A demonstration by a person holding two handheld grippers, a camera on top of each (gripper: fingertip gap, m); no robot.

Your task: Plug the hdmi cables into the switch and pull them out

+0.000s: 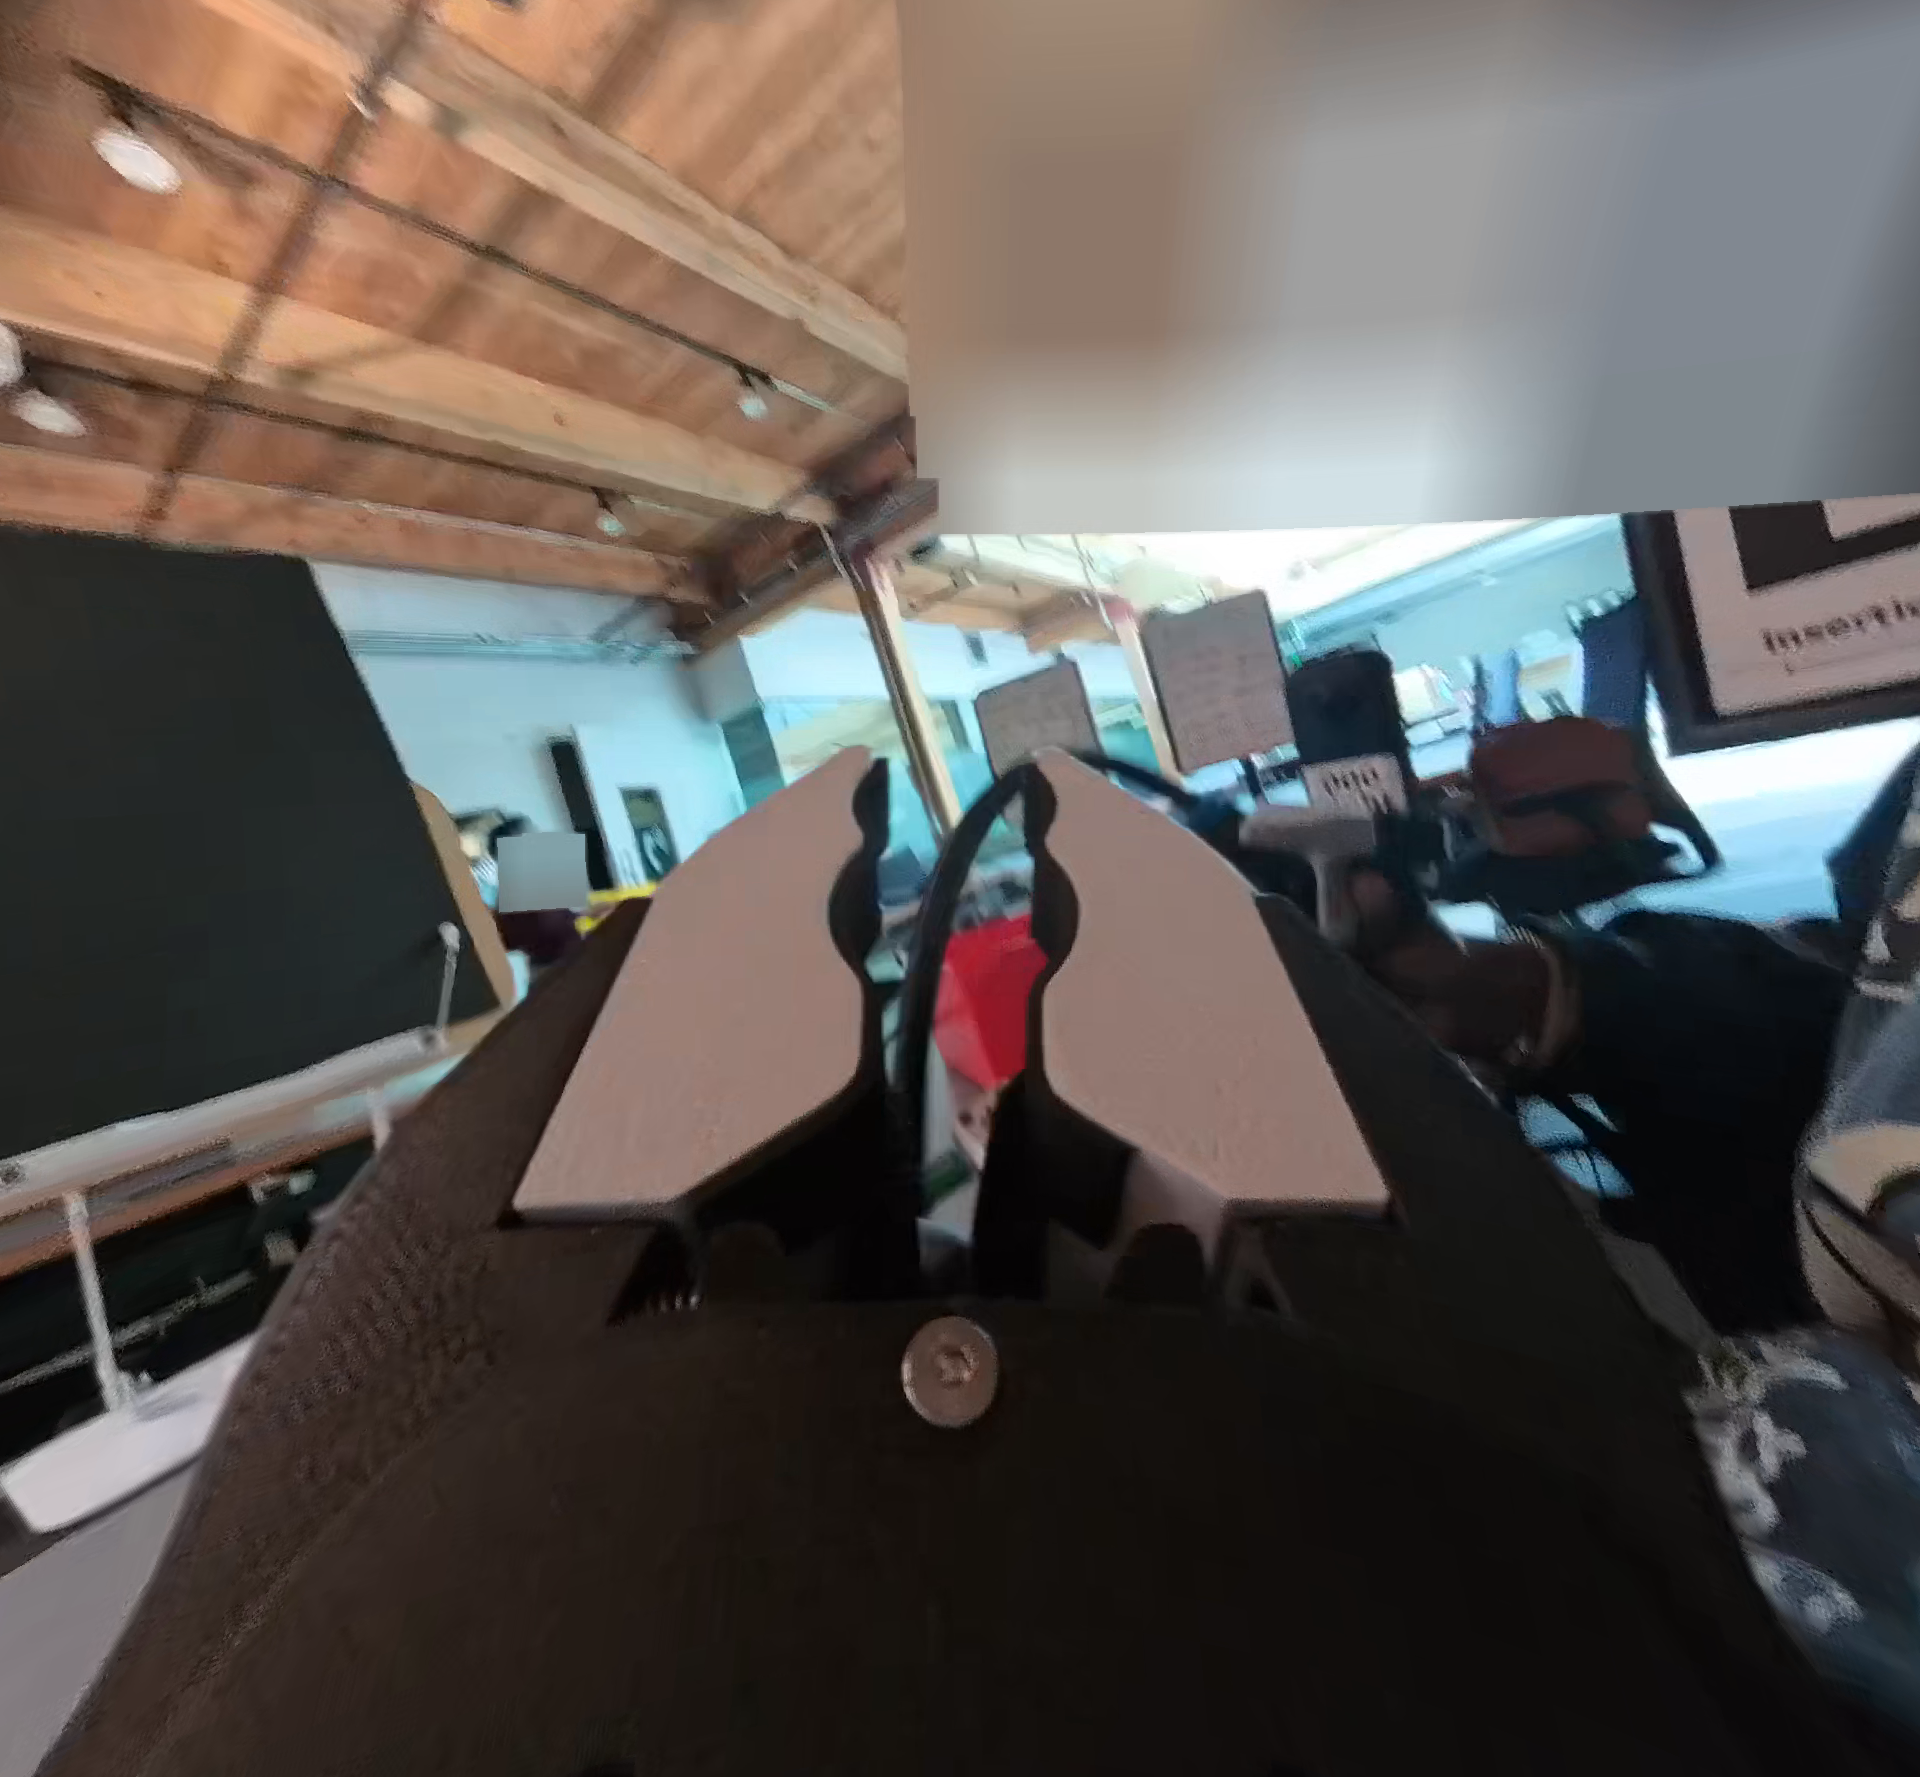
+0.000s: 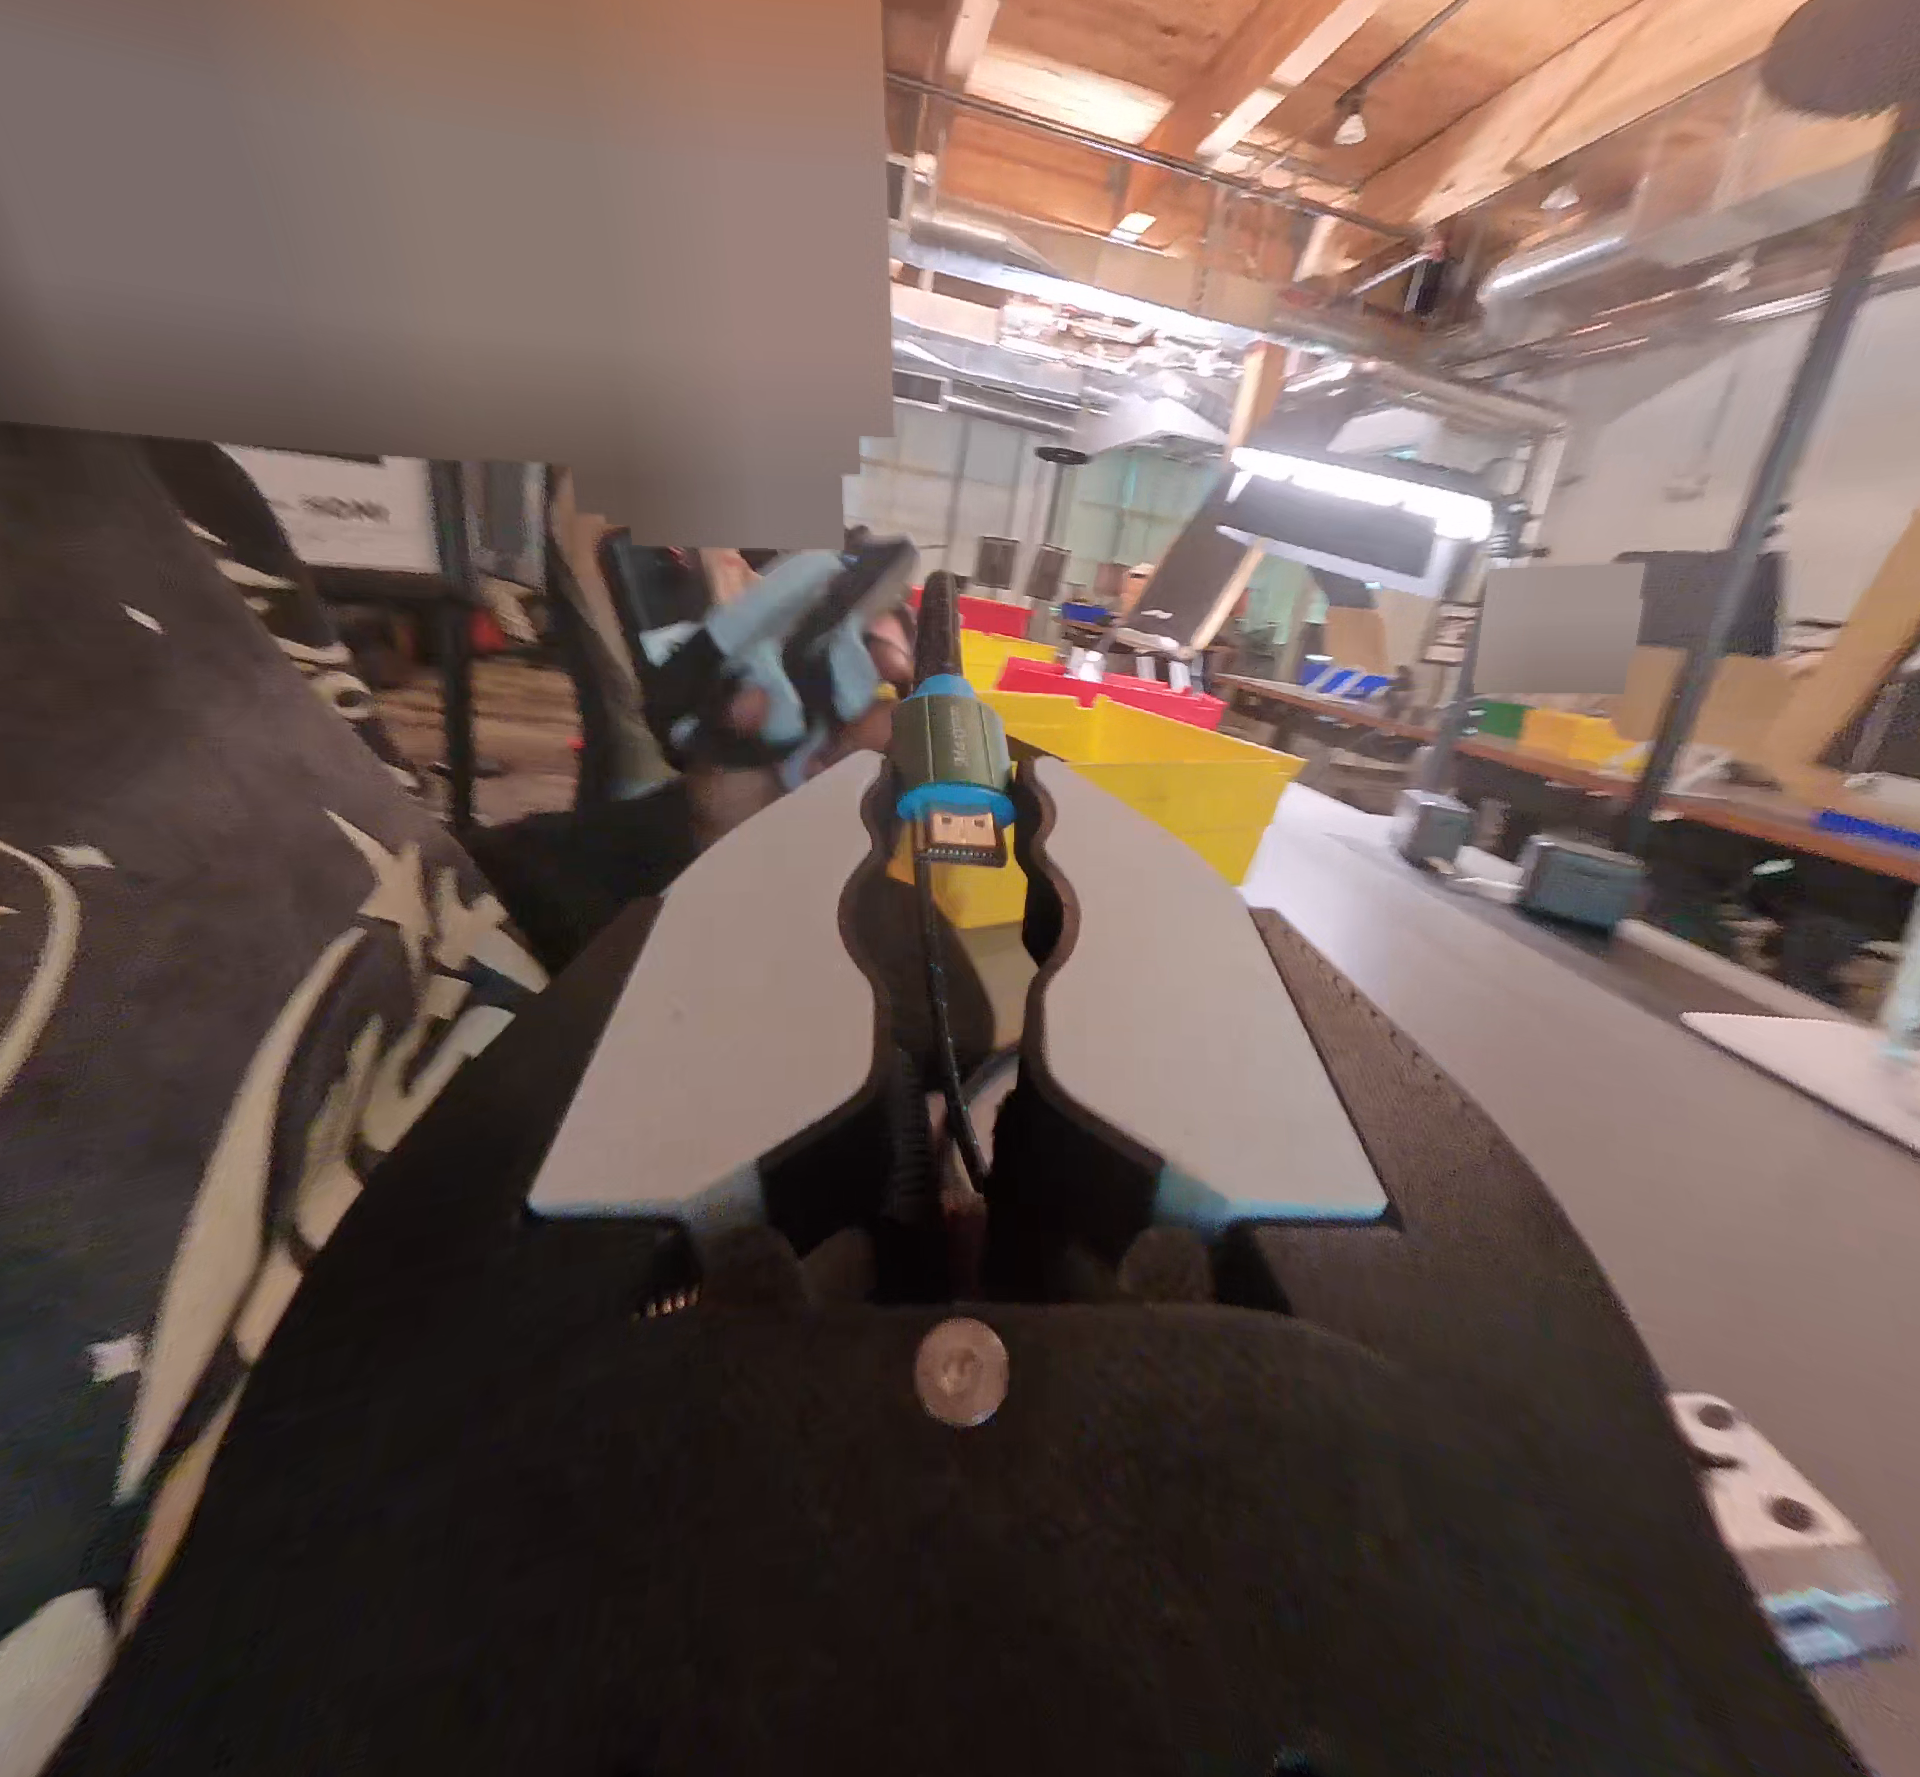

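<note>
In the right wrist view my right gripper [image 2: 951,777] is shut on an HDMI plug [image 2: 948,740] with a grey-green body and blue rings. Its gold end faces the camera. The plug's black cable [image 2: 938,621] runs up and away towards my left gripper [image 2: 800,647], which is blurred and held farther off. In the left wrist view my left gripper [image 1: 954,763] has its jaws apart. A thin black cable [image 1: 940,880] arcs through the gap beside the right finger and is not pinched. My right gripper [image 1: 1340,834] shows farther off in a hand. The switch is not in view.
Both cameras tilt up towards a wooden ceiling. Yellow bins [image 2: 1153,771] and red bins [image 2: 1107,693] stand ahead on a grey table [image 2: 1455,979]. A white mat [image 2: 1829,1062] lies at right. A white stand [image 1: 104,1436] and a black board [image 1: 177,792] are at left. Patterned clothing [image 2: 208,896] is close.
</note>
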